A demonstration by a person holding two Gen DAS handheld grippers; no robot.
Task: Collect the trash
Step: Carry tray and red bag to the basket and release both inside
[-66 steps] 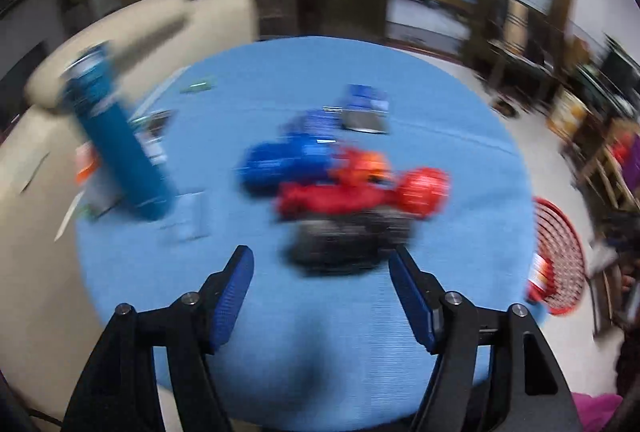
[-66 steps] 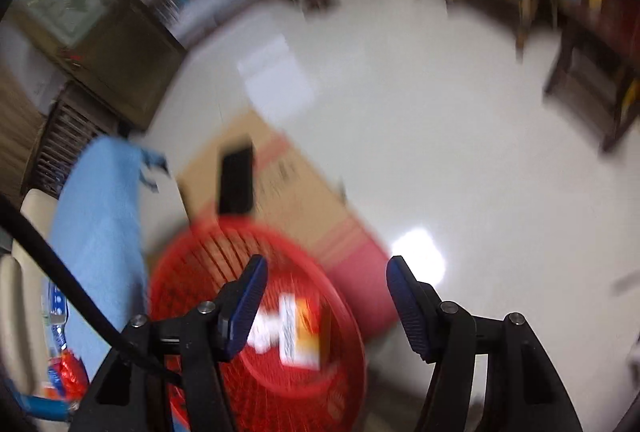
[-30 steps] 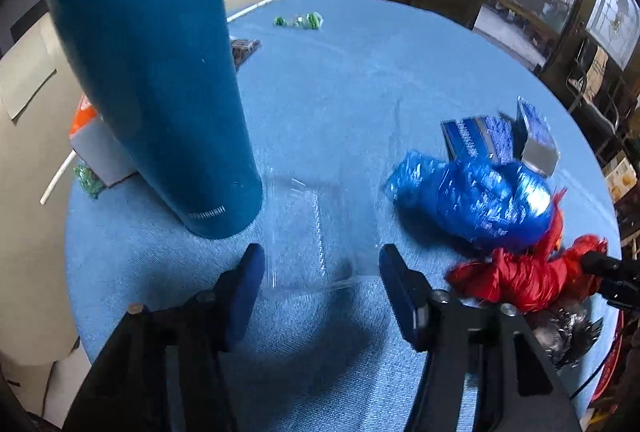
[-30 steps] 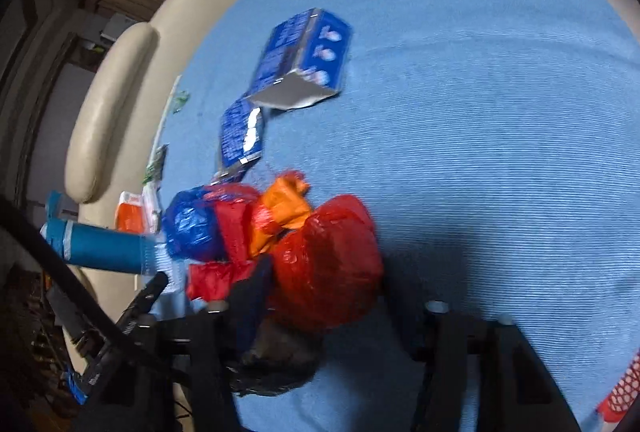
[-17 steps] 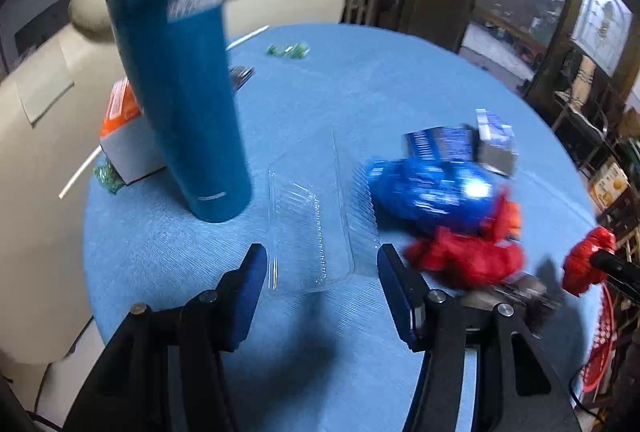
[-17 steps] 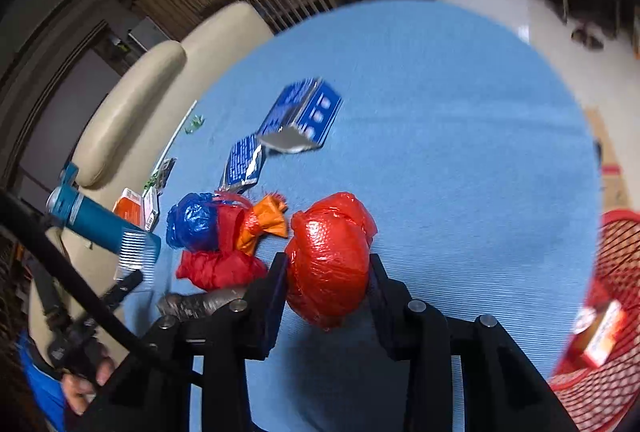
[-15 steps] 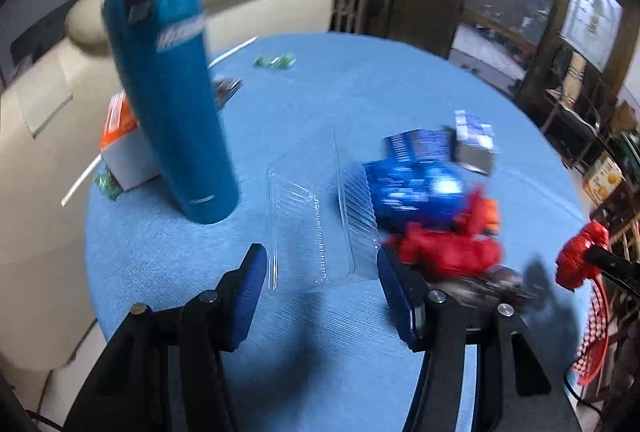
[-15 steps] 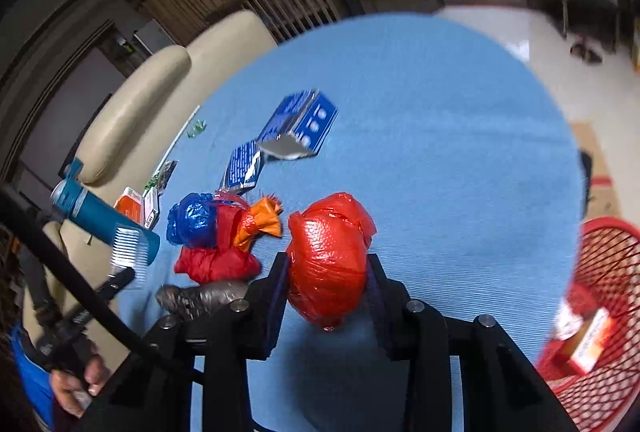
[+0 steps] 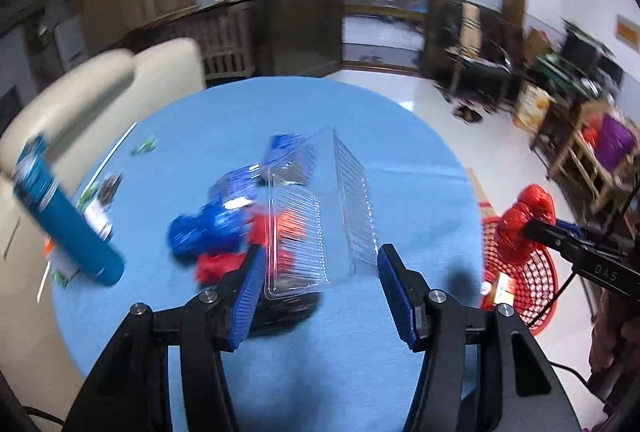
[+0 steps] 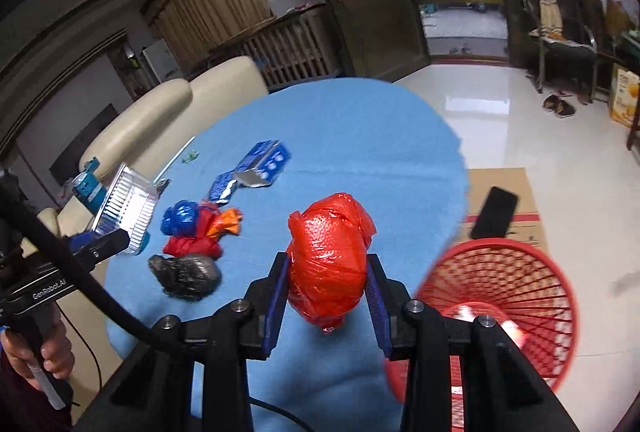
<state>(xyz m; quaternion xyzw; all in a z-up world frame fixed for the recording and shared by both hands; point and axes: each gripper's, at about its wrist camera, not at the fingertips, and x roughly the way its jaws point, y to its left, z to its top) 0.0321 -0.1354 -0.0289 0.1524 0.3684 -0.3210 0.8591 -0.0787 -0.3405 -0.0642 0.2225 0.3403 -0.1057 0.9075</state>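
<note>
A round table covered with a light blue cloth (image 10: 360, 135) carries the things. Near its middle lies a clump of knotted bags, blue (image 10: 181, 218), red (image 10: 192, 243) and orange (image 10: 227, 223), with a crumpled dark silvery bag (image 10: 185, 275) touching the clump on its near side. Farther off lie two flattened blue cartons (image 10: 262, 164), and beyond them, toward the far left edge, a small green scrap (image 10: 190, 155). At the left edge stands a teal bottle (image 9: 66, 228). On the pale tiled floor to the right stands a red mesh basket (image 10: 532, 272) beside a flat sheet of cardboard (image 10: 504, 191) with a black phone (image 10: 494, 212) on it.
</note>
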